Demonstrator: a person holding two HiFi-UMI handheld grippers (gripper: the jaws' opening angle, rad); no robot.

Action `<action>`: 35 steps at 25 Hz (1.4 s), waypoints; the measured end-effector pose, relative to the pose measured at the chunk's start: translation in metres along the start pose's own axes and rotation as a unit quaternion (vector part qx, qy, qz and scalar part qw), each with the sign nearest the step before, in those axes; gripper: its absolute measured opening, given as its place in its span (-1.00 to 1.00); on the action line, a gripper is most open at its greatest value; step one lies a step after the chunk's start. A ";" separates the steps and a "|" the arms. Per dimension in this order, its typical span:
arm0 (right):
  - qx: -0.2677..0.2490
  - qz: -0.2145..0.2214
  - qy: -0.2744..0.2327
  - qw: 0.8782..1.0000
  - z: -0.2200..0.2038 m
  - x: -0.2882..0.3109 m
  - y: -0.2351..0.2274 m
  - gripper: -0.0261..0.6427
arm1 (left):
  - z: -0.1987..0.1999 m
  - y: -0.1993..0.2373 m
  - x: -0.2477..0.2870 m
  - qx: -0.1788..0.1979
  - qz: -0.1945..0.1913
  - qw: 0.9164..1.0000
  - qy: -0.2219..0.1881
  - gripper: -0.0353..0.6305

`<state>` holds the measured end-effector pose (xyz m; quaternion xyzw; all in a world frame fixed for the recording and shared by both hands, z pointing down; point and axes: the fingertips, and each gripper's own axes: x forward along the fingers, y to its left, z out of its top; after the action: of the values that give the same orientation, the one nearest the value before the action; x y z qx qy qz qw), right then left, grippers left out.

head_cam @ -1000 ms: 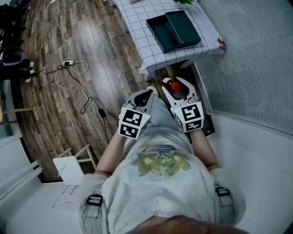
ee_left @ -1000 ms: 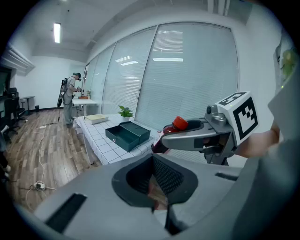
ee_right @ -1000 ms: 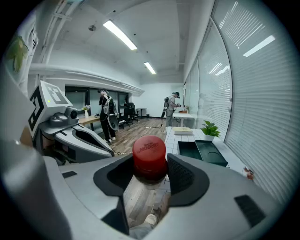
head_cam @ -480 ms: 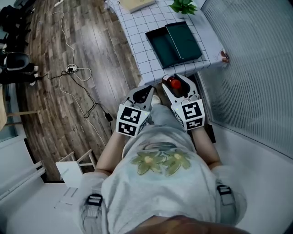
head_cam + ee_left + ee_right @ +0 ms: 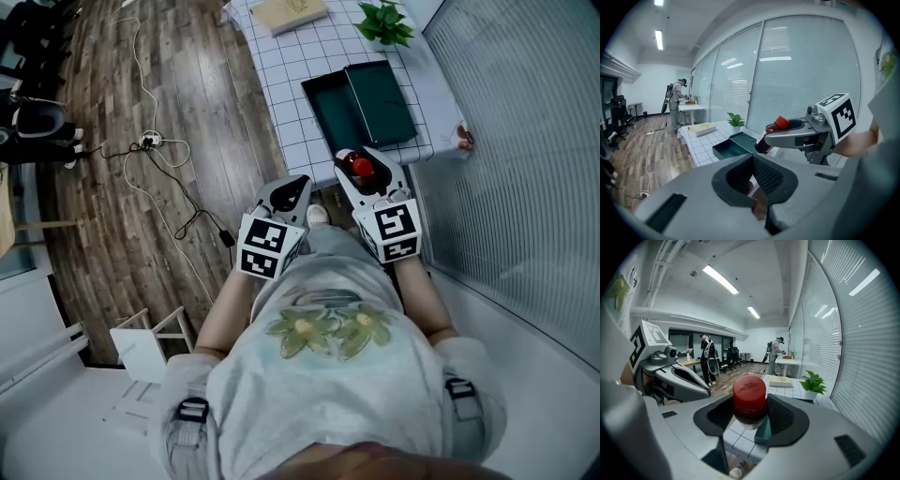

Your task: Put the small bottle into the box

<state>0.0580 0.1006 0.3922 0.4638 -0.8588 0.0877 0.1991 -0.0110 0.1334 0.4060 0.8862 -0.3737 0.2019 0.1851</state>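
A small dark bottle with a red cap (image 5: 360,171) is held in my right gripper (image 5: 361,159), which is shut on it at the near edge of the checked table (image 5: 281,94). The right gripper view shows the red cap (image 5: 749,394) upright between the pads. The dark green box (image 5: 361,101) lies open on the table just ahead, its lid beside it. My left gripper (image 5: 287,190) hangs level with the right one, left of it and short of the table, shut with nothing in it. From the left gripper view the bottle (image 5: 769,135) and the box (image 5: 732,147) both show.
A potted plant (image 5: 384,22) and a pale flat book (image 5: 289,13) sit at the table's far end. A blind-covered glass wall (image 5: 525,141) runs along the right. Cables (image 5: 159,150) trail over the wooden floor at left. A person (image 5: 675,105) stands at a far desk.
Both grippers have moved forward toward the table, and the right one carrying the bottle now reaches its near edge. The table and box appear closer.
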 end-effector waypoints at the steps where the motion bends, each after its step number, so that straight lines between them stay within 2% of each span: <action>1: -0.001 0.001 0.000 1.000 0.001 0.002 -0.003 -0.27 | 0.002 0.002 0.003 0.000 0.003 1.000 0.000 -0.87; 19: 0.002 0.011 0.001 1.000 0.002 0.039 -0.044 -0.27 | 0.007 0.023 0.039 -0.018 0.032 0.999 0.001 -0.87; 35: 0.002 0.020 0.007 1.000 0.009 0.073 -0.063 -0.27 | 0.017 0.045 0.064 -0.025 0.030 0.999 0.007 -0.87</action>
<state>0.0717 0.0070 0.4131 0.4465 -0.8662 0.0966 0.2028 0.0002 0.0583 0.4310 0.8683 -0.4037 0.2040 0.2037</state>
